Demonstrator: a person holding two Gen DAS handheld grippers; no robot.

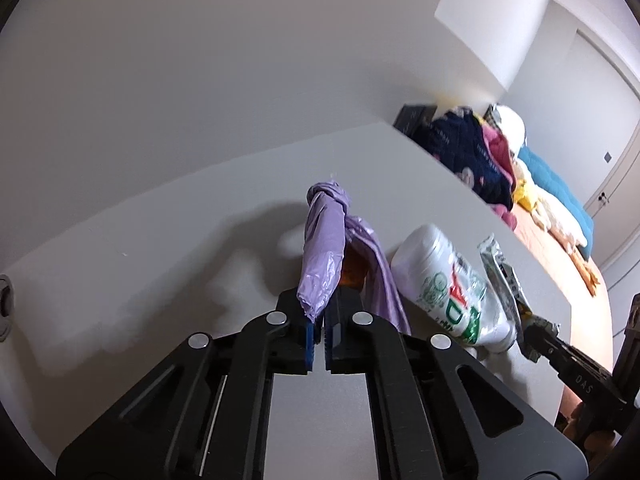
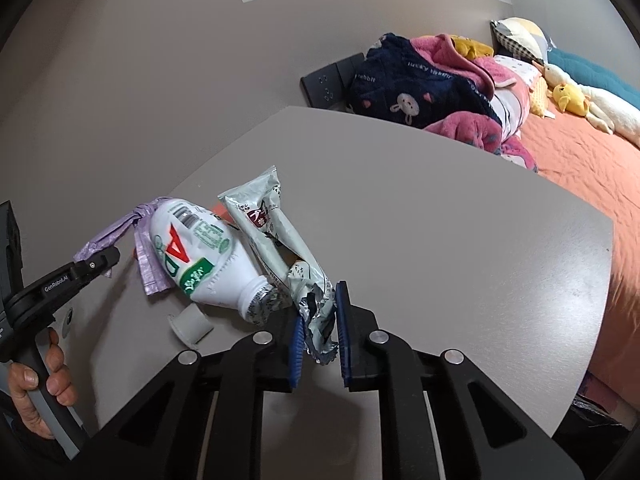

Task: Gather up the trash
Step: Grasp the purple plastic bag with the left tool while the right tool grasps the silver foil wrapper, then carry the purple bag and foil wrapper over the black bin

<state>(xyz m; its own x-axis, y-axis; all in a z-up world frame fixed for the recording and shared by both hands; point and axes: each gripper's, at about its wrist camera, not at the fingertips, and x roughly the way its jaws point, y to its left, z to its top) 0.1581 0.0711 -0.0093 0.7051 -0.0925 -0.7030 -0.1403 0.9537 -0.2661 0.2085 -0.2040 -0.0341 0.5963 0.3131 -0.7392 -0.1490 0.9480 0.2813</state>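
Note:
A knotted purple plastic bag point(image 1: 326, 240) lies on the grey table point(image 1: 140, 280); it also shows in the right wrist view point(image 2: 120, 232). My left gripper point(image 1: 320, 320) is shut on its loose end. Something orange point(image 1: 354, 270) sits behind the bag. A white AD bottle point(image 1: 452, 292) lies on its side to the right, also in the right wrist view point(image 2: 200, 256). A crumpled silver wrapper point(image 2: 280, 240) lies beside the bottle. My right gripper point(image 2: 320, 336) has its blue pads around the wrapper's torn end, with a gap showing on each side.
A small grey bottle cap point(image 2: 190, 326) lies on the table near the bottle's mouth. A bed point(image 2: 580, 168) with an orange sheet, piled clothes point(image 2: 420, 88) and plush toys point(image 2: 576, 96) stands right of the table. A dark wall socket plate point(image 2: 324, 84) is behind the table.

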